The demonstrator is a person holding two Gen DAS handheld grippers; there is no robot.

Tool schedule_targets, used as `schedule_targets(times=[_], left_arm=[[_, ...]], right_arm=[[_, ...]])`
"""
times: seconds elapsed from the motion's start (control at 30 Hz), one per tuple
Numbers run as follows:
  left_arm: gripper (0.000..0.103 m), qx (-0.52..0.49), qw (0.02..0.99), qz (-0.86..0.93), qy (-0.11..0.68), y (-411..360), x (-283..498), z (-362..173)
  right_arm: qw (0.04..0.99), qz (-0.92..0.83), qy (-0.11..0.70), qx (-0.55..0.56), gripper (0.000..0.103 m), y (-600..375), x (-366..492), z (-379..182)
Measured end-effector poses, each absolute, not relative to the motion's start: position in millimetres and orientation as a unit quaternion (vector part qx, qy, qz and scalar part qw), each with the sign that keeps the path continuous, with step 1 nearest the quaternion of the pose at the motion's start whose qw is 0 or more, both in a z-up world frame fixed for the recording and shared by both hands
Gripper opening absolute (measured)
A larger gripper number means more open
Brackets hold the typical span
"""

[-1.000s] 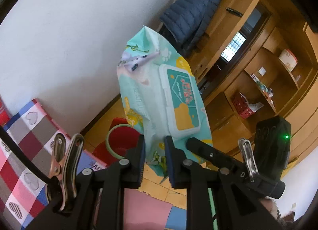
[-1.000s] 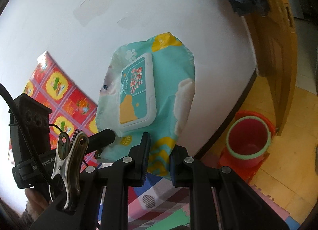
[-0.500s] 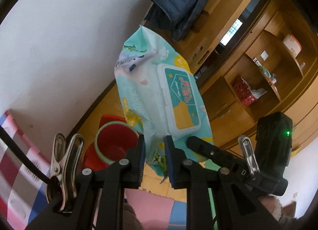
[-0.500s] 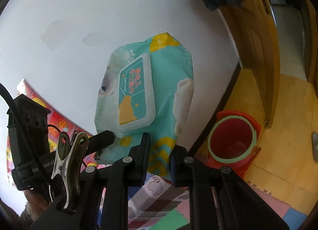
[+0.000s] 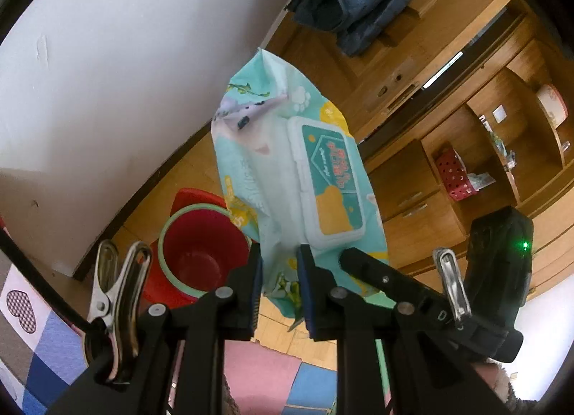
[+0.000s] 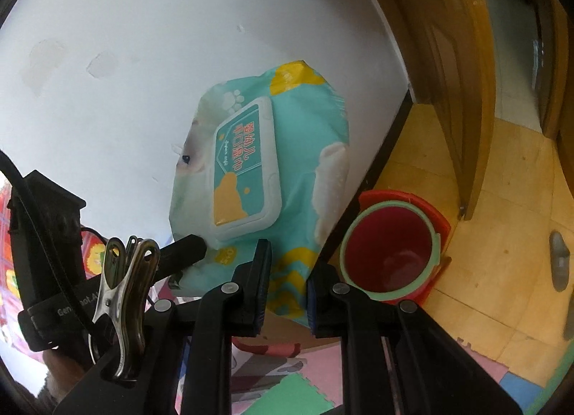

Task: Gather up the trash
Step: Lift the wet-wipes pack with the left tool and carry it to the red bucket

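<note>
A wipes pack is clamped by both the left gripper and right gripper, beside the red bucket.

A teal wet-wipes pack with a white flip lid, closed, hangs upright in the air, limp and crumpled. The red bin with a green rim stands open on the floor by the wall, to its left and farther off.

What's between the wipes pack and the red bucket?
Nothing. In the right wrist view, only wall and dark baseboard show between the wipes pack and the red bucket.
</note>
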State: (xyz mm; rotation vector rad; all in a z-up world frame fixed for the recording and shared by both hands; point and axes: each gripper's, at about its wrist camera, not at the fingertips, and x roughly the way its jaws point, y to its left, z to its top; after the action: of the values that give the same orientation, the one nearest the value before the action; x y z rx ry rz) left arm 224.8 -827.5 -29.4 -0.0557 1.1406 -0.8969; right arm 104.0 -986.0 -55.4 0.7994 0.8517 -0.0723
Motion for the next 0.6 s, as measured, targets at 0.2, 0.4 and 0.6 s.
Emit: schedule_targets(times=[0.2,0.4,0.6], left_arm=[[0.019,-0.018,0.74,-0.398,0.542,-837,231,-60],[0.019,-0.017,0.726,-0.383,0.571,-847,241,-95],[0.019,-0.02,0.714,-0.368,0.595,-864,253,-126]], right_arm=[[0.822,-0.04,0.419,0.383,0.018,-988,106,-77],[0.804,-0.041,0.448,0.389,0.018,-993,114,-107],[0.785,-0.039,0.474,0.398,0.018,-1002,122,-137]])
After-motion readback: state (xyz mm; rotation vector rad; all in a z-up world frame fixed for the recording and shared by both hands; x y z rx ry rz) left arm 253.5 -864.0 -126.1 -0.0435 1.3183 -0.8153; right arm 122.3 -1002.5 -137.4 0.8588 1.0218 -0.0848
